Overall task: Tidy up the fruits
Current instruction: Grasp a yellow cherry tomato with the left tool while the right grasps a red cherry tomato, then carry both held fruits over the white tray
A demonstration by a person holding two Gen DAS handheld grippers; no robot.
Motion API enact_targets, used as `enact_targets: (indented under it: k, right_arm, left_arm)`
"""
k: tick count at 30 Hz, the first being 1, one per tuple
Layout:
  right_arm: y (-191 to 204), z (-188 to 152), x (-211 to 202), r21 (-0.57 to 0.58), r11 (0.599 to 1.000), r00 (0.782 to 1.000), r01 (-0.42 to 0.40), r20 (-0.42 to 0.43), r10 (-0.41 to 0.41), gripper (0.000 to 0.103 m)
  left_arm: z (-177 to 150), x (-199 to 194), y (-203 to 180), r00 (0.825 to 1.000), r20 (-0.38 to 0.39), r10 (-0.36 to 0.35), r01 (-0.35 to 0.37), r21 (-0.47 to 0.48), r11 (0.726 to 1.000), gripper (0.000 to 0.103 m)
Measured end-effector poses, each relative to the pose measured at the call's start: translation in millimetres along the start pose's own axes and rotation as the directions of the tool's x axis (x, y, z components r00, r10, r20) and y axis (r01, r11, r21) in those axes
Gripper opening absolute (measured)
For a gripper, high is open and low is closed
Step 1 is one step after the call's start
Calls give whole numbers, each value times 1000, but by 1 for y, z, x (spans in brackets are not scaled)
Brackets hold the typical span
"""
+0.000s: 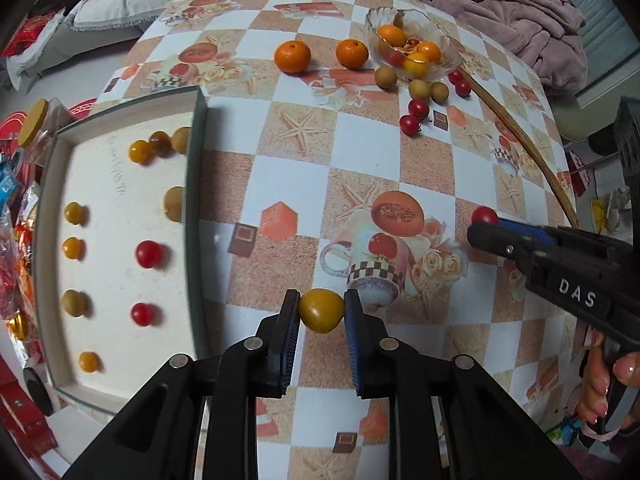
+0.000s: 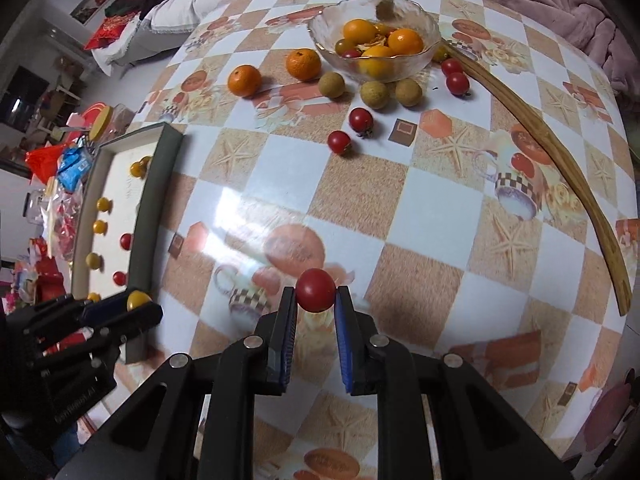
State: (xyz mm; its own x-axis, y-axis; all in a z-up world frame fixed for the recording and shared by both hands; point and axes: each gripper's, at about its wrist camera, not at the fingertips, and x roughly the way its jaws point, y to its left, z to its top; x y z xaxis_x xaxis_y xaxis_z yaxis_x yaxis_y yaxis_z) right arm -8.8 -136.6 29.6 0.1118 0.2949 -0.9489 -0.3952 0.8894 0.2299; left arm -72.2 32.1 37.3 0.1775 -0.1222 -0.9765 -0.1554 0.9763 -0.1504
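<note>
My left gripper [image 1: 322, 310] is shut on a yellow cherry tomato [image 1: 322, 311] above the table, just right of the white tray [image 1: 120, 184]. The tray holds several yellow and red cherry tomatoes and longans in rows. My right gripper [image 2: 316, 292] is shut on a red cherry tomato [image 2: 315, 290] above the table's middle; it also shows in the left wrist view [image 1: 485, 216]. A glass bowl [image 2: 424, 24] at the far side holds oranges and small fruits. Two tangerines [image 2: 244, 80], three longans [image 2: 375, 94] and loose red tomatoes [image 2: 339, 142] lie near it.
A long curved wooden stick [image 2: 560, 152] lies along the table's right side. Snack packets and red boxes [image 2: 60, 184] crowd the space left of the tray. A pink blanket [image 1: 520, 8] lies beyond the table's far right edge.
</note>
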Motion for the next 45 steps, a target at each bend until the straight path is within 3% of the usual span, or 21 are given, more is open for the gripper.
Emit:
enact_targets:
  k: [10, 16, 30, 38, 45]
  right_arm:
    - [40, -20, -31, -83, 995, 998, -55, -11, 54, 20]
    - [63, -20, -39, -77, 995, 998, -62, 0, 62, 20]
    - [144, -10, -12, 69, 997, 999, -42, 21, 40, 20]
    - [195, 5, 12, 40, 999, 999, -29, -16, 30, 20]
    - [222, 22, 21, -11, 1000, 999, -15, -39, 15, 20]
  left_arm:
    - [-13, -55, 26, 997, 33, 68, -69, 19, 997, 23]
    - [-9, -72, 48, 996, 53, 70, -72, 39, 997, 23]
    - [0, -63, 142, 999, 29, 21, -25, 140, 990, 23]
    - [10, -57, 191, 999, 38, 33, -37, 116, 993, 23]
    - [17, -53, 211, 999, 43, 23, -27, 88, 996, 23]
